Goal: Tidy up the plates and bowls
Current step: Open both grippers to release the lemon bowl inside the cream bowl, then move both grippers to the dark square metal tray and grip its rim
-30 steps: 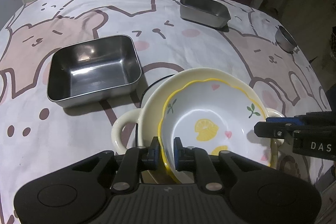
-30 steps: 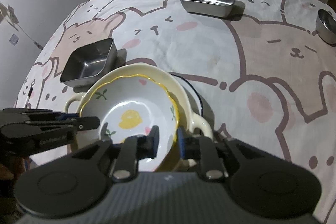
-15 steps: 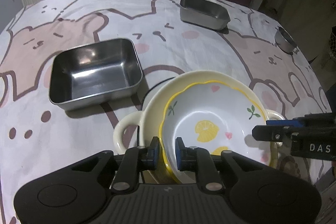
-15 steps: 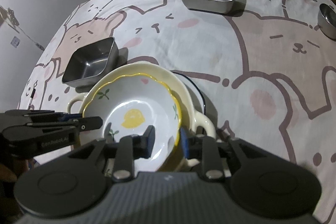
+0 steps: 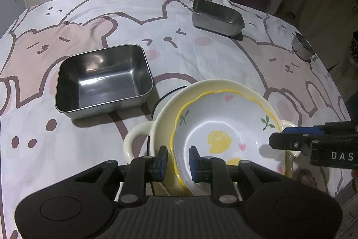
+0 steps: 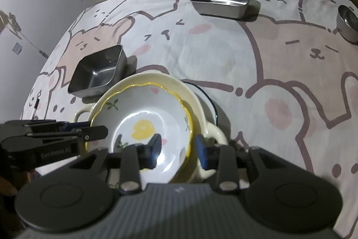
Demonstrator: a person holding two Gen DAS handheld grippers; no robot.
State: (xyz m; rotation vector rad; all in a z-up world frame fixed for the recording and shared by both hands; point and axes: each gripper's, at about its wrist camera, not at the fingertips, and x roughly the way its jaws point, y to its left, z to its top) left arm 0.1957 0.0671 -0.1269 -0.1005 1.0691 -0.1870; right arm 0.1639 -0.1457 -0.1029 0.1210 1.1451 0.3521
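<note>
Lemon bowl (image 5: 223,127) rim between both opening tongs, unpinched

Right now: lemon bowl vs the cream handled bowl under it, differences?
The lemon bowl is white with a wavy yellow rim and fruit print; the cream handled bowl is plain, pale yellow. The cream handled bowl is wider and has loop handles; the lemon bowl has none. The lemon bowl nests tilted inside it. Both are glossy and empty.
</note>
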